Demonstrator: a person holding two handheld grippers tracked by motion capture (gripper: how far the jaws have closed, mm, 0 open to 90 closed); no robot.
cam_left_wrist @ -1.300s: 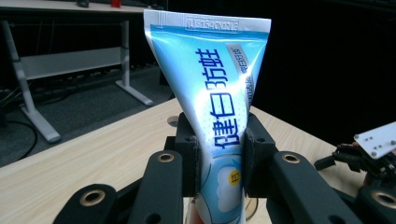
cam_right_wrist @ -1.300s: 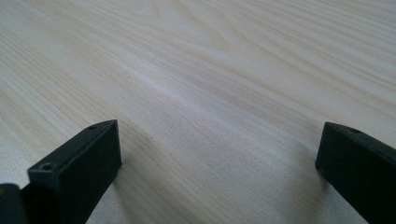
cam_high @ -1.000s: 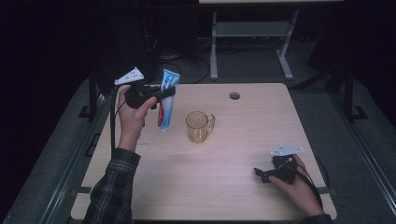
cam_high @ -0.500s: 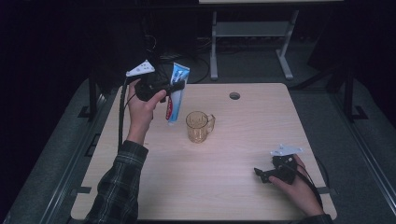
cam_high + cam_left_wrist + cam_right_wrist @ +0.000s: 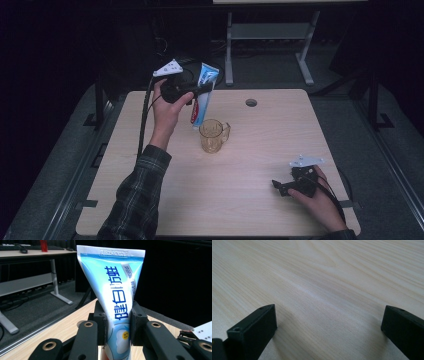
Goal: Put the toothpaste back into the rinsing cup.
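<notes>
A blue and white toothpaste tube (image 5: pixel 202 97) hangs upright in the air, crimped end up, just behind and left of a clear amber mug (image 5: pixel 213 135) on the wooden table (image 5: pixel 165 200). My left gripper (image 5: pixel 201 91) is shut on the tube's middle. In the left gripper view both black pads press the tube (image 5: pixel 117 300) from either side. My right gripper (image 5: pixel 278 187) rests low at the table's front right, jaws wide apart. The right gripper view has bare wood (image 5: pixel 324 290) between its fingers (image 5: pixel 253 327).
A round cable hole (image 5: pixel 251 102) sits in the table's back right. Behind the table stand a white desk frame (image 5: pixel 270 35) and dark floor. A cable (image 5: pixel 145 115) trails down from the left gripper along the forearm.
The left hand has carried the toothpaste tube to the right, closer to the mug. The right hand and its gripper have stayed where they were.
</notes>
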